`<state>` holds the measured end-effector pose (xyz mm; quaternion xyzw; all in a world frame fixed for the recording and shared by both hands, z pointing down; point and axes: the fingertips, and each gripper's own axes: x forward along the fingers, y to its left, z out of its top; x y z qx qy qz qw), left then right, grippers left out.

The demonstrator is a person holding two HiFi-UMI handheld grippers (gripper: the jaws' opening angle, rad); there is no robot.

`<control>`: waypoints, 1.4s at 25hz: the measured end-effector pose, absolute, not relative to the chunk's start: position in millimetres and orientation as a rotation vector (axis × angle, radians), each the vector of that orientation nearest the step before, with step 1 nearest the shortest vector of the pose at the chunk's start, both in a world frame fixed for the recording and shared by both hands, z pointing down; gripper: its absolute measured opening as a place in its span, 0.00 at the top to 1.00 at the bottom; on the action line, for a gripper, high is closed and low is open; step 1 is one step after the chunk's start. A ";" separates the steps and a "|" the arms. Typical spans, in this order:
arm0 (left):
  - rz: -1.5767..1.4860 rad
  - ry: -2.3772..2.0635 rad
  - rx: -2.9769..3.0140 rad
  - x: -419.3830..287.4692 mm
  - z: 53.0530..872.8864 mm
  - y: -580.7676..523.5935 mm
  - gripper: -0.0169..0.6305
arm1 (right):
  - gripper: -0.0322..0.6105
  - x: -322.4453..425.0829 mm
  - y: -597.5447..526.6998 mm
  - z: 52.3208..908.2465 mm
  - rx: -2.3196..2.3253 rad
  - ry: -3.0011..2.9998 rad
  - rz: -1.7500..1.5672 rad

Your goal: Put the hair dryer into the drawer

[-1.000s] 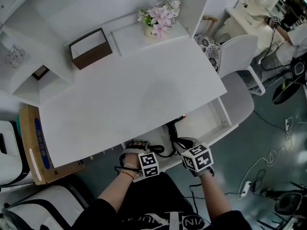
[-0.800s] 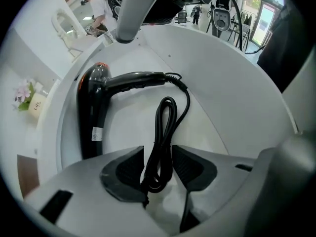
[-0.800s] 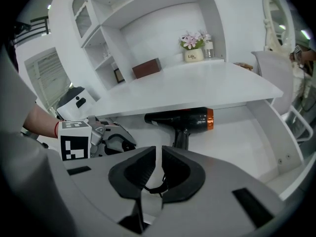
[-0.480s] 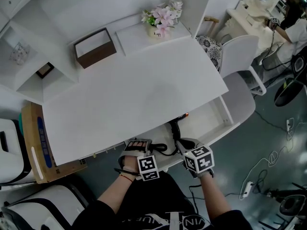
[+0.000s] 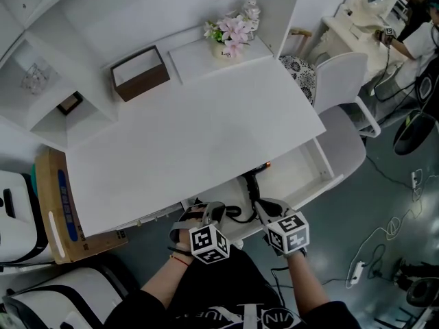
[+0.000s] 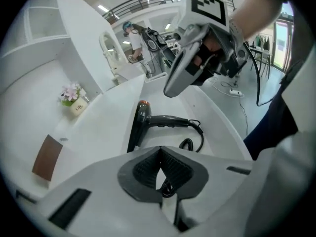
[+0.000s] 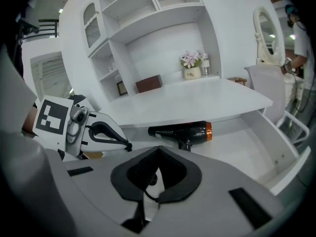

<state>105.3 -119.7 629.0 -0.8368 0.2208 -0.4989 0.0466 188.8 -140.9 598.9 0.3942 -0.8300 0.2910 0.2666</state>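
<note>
The black hair dryer (image 5: pixel 251 182) with an orange nozzle ring lies in the open white drawer (image 5: pixel 322 182) under the desk's front edge. In the left gripper view the hair dryer (image 6: pixel 147 121) rests on the drawer (image 6: pixel 224 132) floor with its cord (image 6: pixel 191 143) coiled beside it. My left gripper (image 5: pixel 214 213) hovers above the drawer's near left end, shut and holding nothing. My right gripper (image 5: pixel 263 209) is just right of it, also shut and empty. From the right gripper view, the hair dryer (image 7: pixel 180 131) lies ahead and the left gripper (image 7: pixel 112 136) is to the left.
On the white desk (image 5: pixel 192 142) stand a brown open box (image 5: pixel 140 72) and a small vase of pink flowers (image 5: pixel 230 34) at the back. A white chair (image 5: pixel 346 105) is to the right, a cardboard box (image 5: pixel 58 211) to the left, and cables (image 5: pixel 394 221) lie on the floor.
My left gripper has lifted away from the drawer, rolled, and its jaws have closed. The right gripper rose slightly and closed too. The hair dryer stays in the drawer.
</note>
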 end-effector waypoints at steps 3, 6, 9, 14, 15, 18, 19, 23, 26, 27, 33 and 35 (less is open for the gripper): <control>-1.423 0.787 -2.605 99.6 610.6 -126.5 0.97 | 0.95 196.0 -144.1 586.3 1.121 -2.282 0.744; -1.283 0.867 -2.670 96.9 588.8 -132.9 0.97 | 0.95 205.4 -146.0 574.0 1.178 -2.313 0.726; -1.158 0.961 -2.691 92.2 565.1 -142.2 0.97 | 0.95 211.6 -149.8 556.3 1.237 -2.362 0.680; -0.915 1.175 -2.719 80.8 525.8 -156.8 0.97 | 0.95 220.0 -154.7 523.6 1.336 -2.430 0.593; -0.865 1.222 -2.733 77.6 519.6 -158.4 0.97 | 0.95 221.3 -154.8 518.2 1.352 -2.439 0.582; -0.712 1.325 -2.751 69.1 497.0 -160.4 0.97 | 0.94 221.8 -154.1 501.2 1.388 -2.473 0.552; -0.660 1.347 -2.754 67.3 488.1 -160.5 0.97 | 0.95 221.3 -153.5 495.0 1.397 -2.484 0.539; -0.485 1.433 -2.760 56.6 450.4 -161.2 0.97 | 0.95 219.9 -150.2 465.5 1.444 -2.539 0.471; -0.342 1.481 -2.757 48.0 424.0 -162.1 0.97 | 0.95 220.3 -149.1 438.8 1.489 -2.588 0.403; -0.298 1.491 -2.755 45.8 416.1 -162.1 0.97 | 0.95 221.0 -148.7 430.3 1.504 -2.603 0.381; -0.185 1.523 -2.737 36.5 396.5 -157.4 0.97 | 0.95 226.7 -143.3 395.2 1.574 -2.663 0.288; -0.167 1.527 -2.733 35.4 391.4 -155.1 0.97 | 0.95 227.5 -140.4 391.1 1.582 -2.672 0.282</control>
